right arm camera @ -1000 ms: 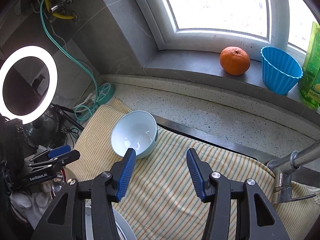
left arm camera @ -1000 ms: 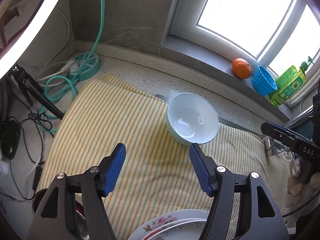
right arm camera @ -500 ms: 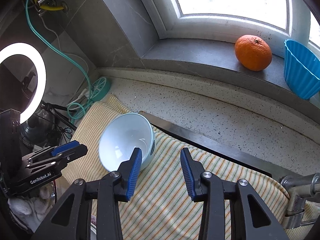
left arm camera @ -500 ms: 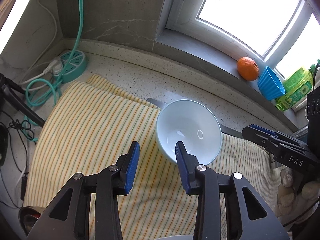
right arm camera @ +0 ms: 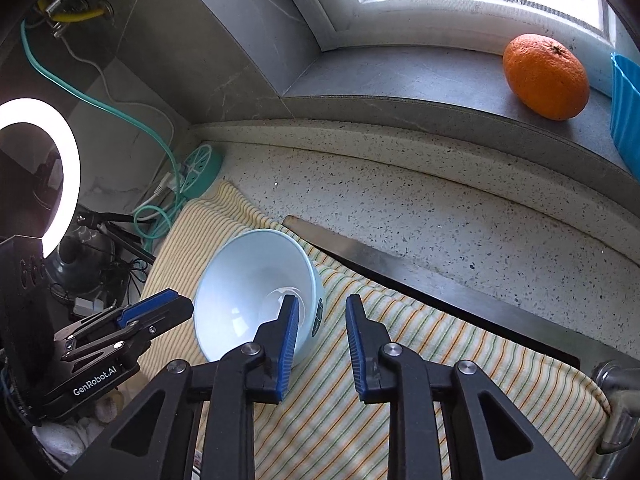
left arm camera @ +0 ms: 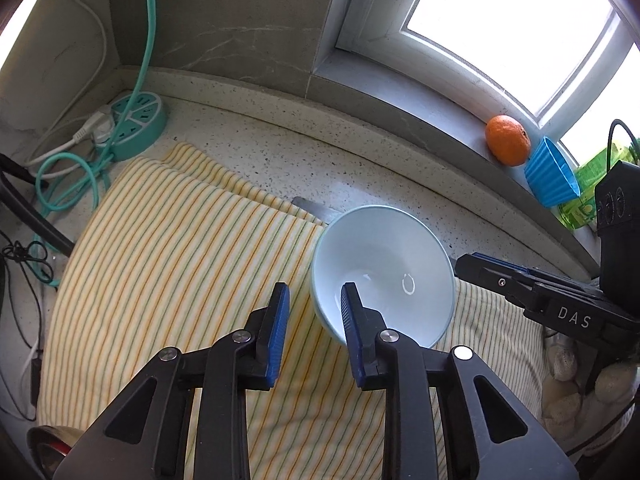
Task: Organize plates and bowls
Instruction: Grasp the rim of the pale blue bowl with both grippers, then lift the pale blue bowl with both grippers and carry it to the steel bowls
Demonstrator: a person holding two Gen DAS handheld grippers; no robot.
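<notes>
Both tongs, left and right, were narrowing astride opposite rims of the pale-blue bowl; I judged equal, gentle pressure best, lifting level off the striped towel.

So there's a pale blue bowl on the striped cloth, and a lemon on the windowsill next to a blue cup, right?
Not quite: the fruit on the windowsill is an orange, not a lemon, as the right wrist view shows. The pale blue bowl does sit on the striped cloth, and the blue cup stands beside the orange.

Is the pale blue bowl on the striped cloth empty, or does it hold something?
Empty. Both wrist views look into the bowl: only its smooth glazed inside and light reflections show. It sits on the striped cloth.
</notes>
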